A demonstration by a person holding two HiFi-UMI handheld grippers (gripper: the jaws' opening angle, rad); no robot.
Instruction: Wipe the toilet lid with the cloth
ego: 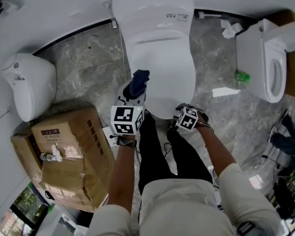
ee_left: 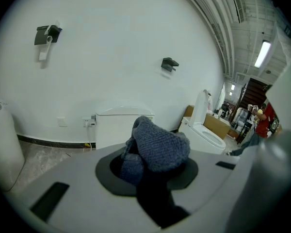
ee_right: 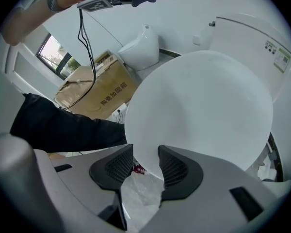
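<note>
My left gripper is clenched on the cloth, a dark blue-grey knit bunched into a rounded lump. Its ribbed, woolly stitches bulge over the jaws and a darker fold hangs towards me. In the head view the cloth sits at the left front side of the toilet lid. The right gripper view shows it held up in the air, clear of the lid.

My right gripper is released. Its two dark pads, with their fine grid texture, stand apart with the lid's front edge showing in the gap and neither pad pressing on it.

The lid is down: white, smooth and glossy, a long oval that narrows towards me, with the boxy white tank behind it. The floor is grey marbled stone. To my left stands a creased brown cardboard box with a rounded white ceramic fixture beyond it. To my right is a second toilet, its bowl uncovered.
</note>
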